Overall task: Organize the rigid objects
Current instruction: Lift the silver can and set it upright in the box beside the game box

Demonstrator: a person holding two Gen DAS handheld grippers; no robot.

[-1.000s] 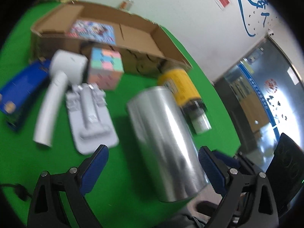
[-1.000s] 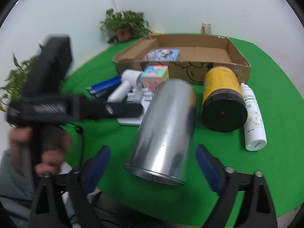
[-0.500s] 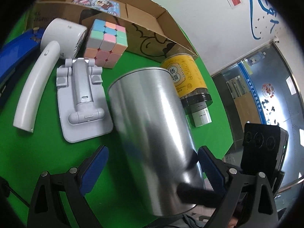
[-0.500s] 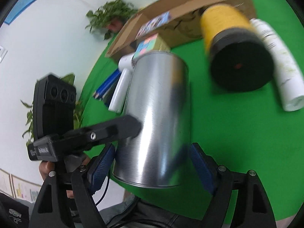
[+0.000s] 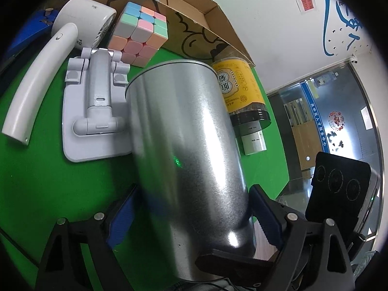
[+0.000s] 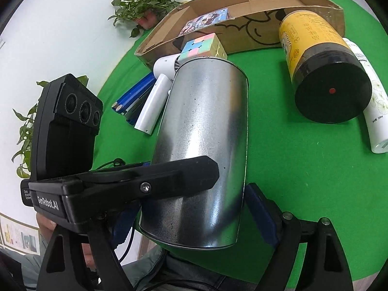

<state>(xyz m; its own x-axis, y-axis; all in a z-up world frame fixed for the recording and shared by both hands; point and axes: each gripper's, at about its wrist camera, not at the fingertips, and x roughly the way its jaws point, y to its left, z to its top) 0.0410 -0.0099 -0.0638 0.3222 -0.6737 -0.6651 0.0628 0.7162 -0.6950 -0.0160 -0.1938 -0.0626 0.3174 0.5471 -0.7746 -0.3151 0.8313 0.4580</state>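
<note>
A silver metal can (image 5: 184, 145) (image 6: 206, 121) lies on the green table, with its open near end past the table edge. My left gripper (image 5: 194, 215) straddles it. Its jaws are closing, and the blue pads stand just off the can's sides. Lower down, my right gripper (image 6: 194, 218) is shut on the can's open end, and its jaws are opening slightly. The left gripper's black finger (image 6: 145, 184) crosses the can and hides my right gripper's left pad. The cardboard box (image 5: 218, 9) (image 6: 242, 34) stands behind.
By the box lie a pastel cube (image 5: 140, 34) (image 6: 203, 46), a white handheld fan (image 5: 80, 21), a grey phone stand (image 5: 94, 111) and blue pens (image 6: 135, 92). Right of the can lie a yellow jar (image 6: 322, 68) and a white bottle (image 6: 373, 111).
Both grippers moved down and in around the silver can, which now fills the gap between their pads. The left gripper's finger now lies across the can in the right wrist view.
</note>
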